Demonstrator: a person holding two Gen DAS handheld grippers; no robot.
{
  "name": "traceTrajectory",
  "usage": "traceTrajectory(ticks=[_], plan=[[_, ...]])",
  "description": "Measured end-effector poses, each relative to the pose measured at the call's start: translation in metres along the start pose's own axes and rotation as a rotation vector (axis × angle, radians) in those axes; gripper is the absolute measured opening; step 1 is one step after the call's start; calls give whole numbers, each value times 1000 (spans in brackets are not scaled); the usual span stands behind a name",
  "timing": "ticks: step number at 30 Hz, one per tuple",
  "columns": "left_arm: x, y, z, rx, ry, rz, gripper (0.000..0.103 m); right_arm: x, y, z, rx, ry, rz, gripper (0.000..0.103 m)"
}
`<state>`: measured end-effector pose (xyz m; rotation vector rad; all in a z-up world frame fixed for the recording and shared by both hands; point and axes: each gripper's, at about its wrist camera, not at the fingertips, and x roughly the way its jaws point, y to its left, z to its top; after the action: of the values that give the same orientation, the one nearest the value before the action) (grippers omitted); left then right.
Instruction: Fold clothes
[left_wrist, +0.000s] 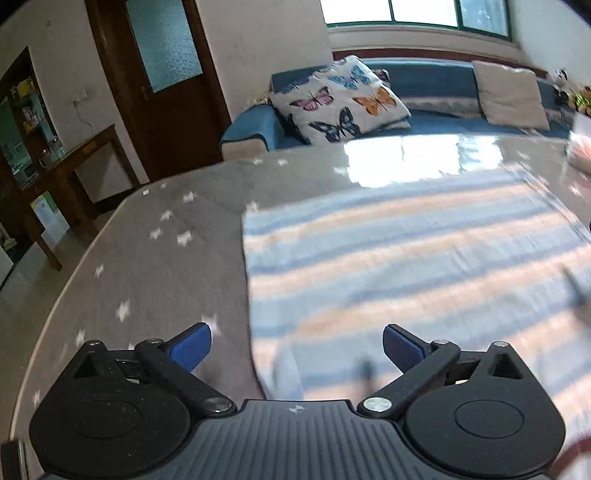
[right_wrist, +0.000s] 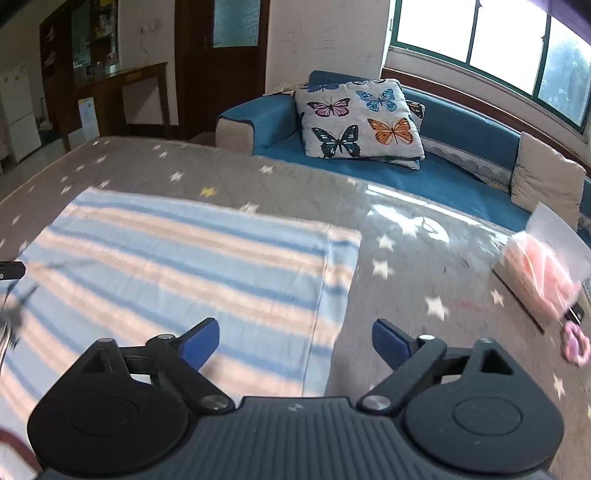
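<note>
My left jaws straddle the left edge of the folded cloth (left_wrist: 406, 258) on the desk (left_wrist: 166, 258); my right jaws straddle its right edge, a sofa (right_wrist: 443, 173) beyond, a packet (right_wrist: 543, 273) far right.

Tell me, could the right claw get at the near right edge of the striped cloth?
Probably yes: the right claw is open over the striped cloth's edge, and nothing lies between.

From my left camera the striped cloth (left_wrist: 406, 251) smears with motion blur and runs off the right edge, well past my fingers (left_wrist: 192, 347). On the right view, a pink packet (right_wrist: 543, 273) far right of the fingers (right_wrist: 391, 341) is too blurred to identify, and the cloth's near-left part leaves frame.
</note>
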<state>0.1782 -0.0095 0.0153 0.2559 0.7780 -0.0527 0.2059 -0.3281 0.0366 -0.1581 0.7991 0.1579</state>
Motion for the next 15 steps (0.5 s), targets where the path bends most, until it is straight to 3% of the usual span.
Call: traceTrajectory(ticks=[7,15], plan=[[-39,-22,-47,36,-27,20,103,-39,21,-46,-37,-37,-15,103],[-65,-38,-79,14,-20,-36,103,-58,38,-91,-36,-40,-36,103]])
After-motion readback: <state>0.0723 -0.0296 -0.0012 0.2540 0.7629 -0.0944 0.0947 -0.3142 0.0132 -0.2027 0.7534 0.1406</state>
